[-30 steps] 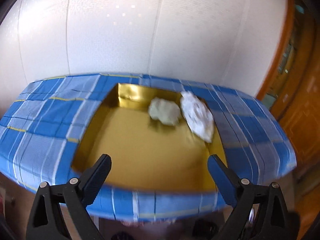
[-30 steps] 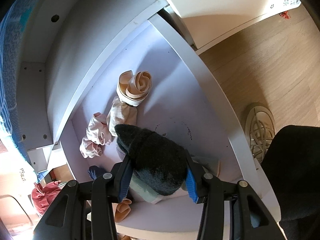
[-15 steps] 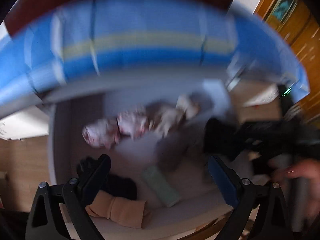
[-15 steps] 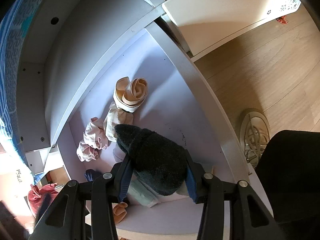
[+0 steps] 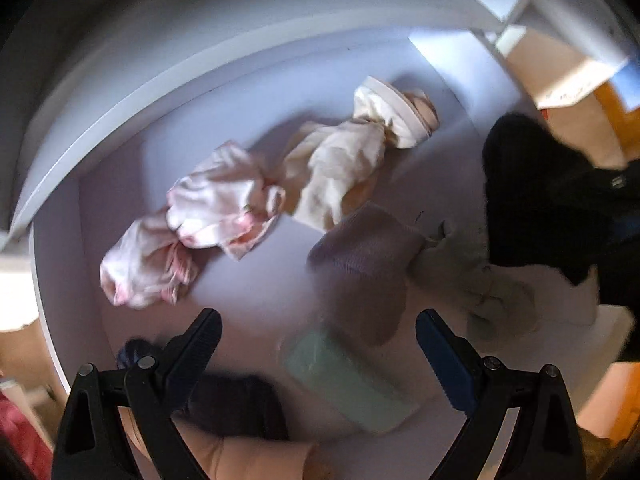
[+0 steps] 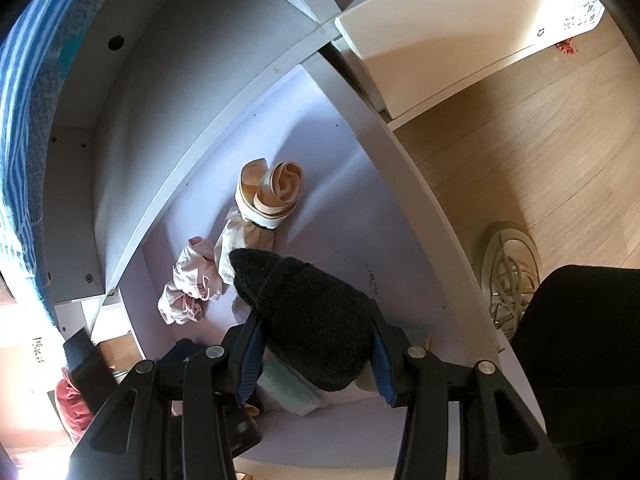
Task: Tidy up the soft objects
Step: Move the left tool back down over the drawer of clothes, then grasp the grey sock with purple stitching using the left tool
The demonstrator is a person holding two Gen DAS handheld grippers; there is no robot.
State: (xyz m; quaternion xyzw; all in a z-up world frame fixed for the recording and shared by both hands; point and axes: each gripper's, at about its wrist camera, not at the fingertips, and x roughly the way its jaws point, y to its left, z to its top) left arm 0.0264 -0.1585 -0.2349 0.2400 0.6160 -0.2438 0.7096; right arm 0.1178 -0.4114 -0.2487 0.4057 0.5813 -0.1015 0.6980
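Observation:
My right gripper (image 6: 314,344) is shut on a fuzzy black sock (image 6: 312,320) and holds it above the white shelf floor (image 6: 320,160); the sock also shows at the right of the left wrist view (image 5: 532,200). My left gripper (image 5: 318,340) is open and empty over the same shelf. Below it lie a pale green folded cloth (image 5: 344,380), a lilac sock (image 5: 364,256), a pink-white bundle (image 5: 192,232), a cream bundle (image 5: 340,168) and a dark item (image 5: 240,404). A rolled beige bundle (image 6: 272,192) lies at the shelf's back.
The shelf's white divider wall (image 6: 420,200) runs along the right. Beyond it is wood floor with a sneaker (image 6: 508,272) and a dark trouser leg (image 6: 580,340). A blue patterned cloth (image 6: 24,120) hangs at the left. A red cloth (image 6: 72,404) lies low left.
The left gripper has swung down from the gold tray on the blue-checked surface to the shelf with the clothes. The right gripper has kept the black sock and shifted slightly.

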